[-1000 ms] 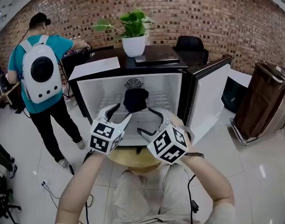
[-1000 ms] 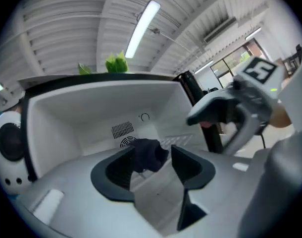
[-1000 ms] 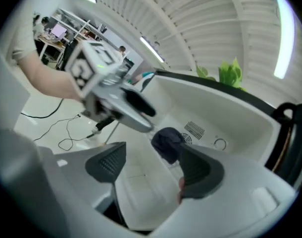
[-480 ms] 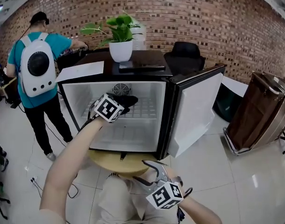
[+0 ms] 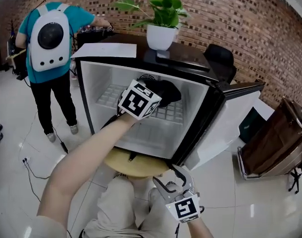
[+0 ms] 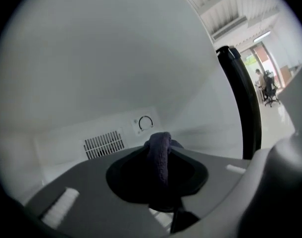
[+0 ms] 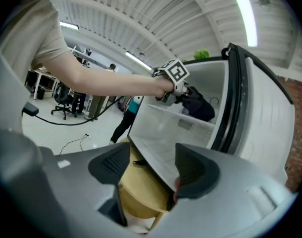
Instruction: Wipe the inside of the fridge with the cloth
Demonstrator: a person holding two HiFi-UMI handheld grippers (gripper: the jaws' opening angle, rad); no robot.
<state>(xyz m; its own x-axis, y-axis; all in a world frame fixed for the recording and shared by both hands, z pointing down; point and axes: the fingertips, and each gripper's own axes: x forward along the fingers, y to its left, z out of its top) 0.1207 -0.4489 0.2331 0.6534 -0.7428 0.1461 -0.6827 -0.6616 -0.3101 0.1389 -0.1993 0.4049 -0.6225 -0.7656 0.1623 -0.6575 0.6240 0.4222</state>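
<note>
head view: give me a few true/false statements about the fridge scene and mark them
1. The fridge door is open. True.
2. The left gripper holds a dark cloth inside the fridge. True; its jaws have just been closing, with the cloth between them.
3. The potted plant stands inside the fridge. False: it stands on top of it.
4. The standing person is right of the fridge in the head view. False: left of it.
5. The back wall is brick. True.
</note>
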